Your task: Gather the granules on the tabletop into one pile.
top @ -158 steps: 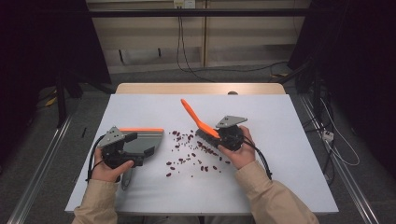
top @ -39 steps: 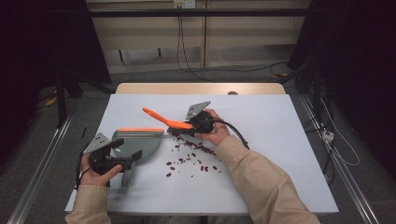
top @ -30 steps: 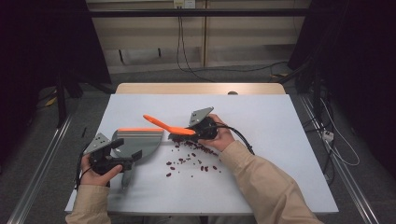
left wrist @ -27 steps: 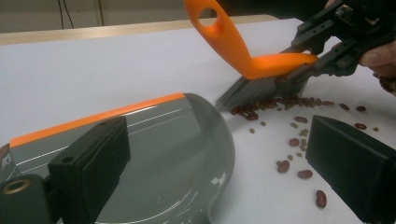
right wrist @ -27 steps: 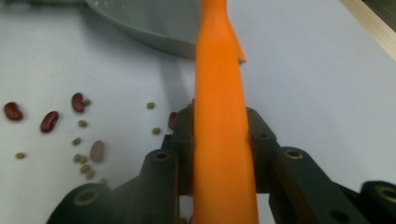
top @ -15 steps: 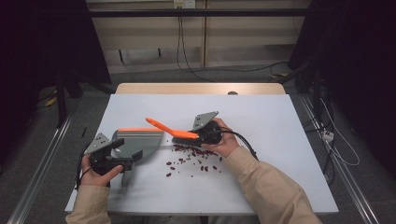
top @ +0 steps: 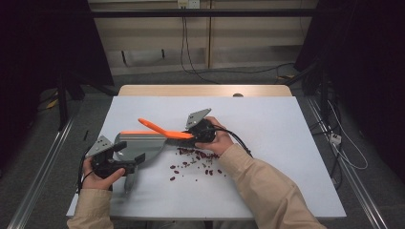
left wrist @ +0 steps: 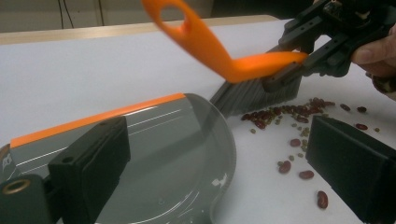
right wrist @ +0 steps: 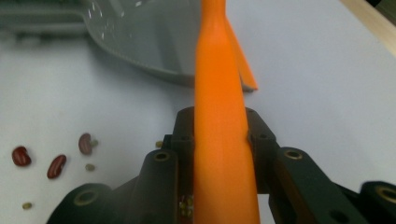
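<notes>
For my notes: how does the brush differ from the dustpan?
The brush is slim and raised at a slant, bristles on the table; the dustpan is wide and lies flat. The brush is mostly orange; the dustpan is grey with an orange edge. Each is held by one gripper.

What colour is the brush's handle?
Bright orange, with dark grey bristles; the brush shows best in the left gripper view.

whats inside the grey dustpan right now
In the left gripper view the dustpan looks bare inside, with no beans. The red beans lie on the table by its lip, under the brush. The left gripper's near jaw covers part of the pan's floor.
</notes>
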`<act>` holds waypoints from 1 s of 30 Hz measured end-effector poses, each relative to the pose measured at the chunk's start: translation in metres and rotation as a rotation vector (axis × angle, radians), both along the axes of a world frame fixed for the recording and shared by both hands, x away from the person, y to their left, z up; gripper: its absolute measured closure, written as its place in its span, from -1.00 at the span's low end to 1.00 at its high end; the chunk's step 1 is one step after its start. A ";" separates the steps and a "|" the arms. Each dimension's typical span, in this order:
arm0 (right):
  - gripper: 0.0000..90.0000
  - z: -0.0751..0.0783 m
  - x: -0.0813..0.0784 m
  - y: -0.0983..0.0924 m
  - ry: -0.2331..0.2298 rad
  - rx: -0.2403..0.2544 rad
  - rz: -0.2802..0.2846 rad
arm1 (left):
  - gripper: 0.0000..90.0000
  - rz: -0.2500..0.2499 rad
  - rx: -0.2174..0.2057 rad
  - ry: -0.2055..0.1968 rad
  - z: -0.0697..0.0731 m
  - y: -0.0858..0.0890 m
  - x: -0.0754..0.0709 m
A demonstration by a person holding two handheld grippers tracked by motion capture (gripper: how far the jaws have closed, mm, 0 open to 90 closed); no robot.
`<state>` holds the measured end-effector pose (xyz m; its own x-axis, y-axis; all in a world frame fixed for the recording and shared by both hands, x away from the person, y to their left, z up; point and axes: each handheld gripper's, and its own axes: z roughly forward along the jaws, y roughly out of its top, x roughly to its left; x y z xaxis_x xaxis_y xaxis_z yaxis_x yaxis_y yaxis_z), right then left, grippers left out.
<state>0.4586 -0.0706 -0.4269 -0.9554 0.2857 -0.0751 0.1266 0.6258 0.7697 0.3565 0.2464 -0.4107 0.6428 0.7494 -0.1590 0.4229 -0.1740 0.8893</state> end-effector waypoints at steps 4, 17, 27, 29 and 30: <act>0.58 0.002 0.000 -0.009 0.017 -0.018 -0.010 | -0.86 0.000 0.002 -0.003 0.001 -0.001 -0.001; 0.58 0.018 -0.017 -0.046 0.025 0.050 -0.051 | -0.86 -0.004 0.009 -0.004 0.001 -0.005 -0.001; 0.58 0.000 0.007 -0.041 0.047 0.039 -0.108 | -0.86 -0.009 0.010 0.004 -0.001 -0.005 0.000; 0.58 -0.005 0.008 -0.043 0.083 0.069 -0.111 | -0.86 -0.008 0.004 0.000 0.000 -0.005 0.000; 0.58 -0.004 0.007 -0.043 0.071 0.051 -0.115 | -0.86 -0.006 0.004 -0.002 0.000 -0.005 0.000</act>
<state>0.4652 -0.1135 -0.4305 -0.9185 0.3954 0.0087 0.2503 0.5640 0.7869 0.3566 0.2414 -0.4107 0.6476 0.7460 -0.1552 0.4203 -0.1799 0.8894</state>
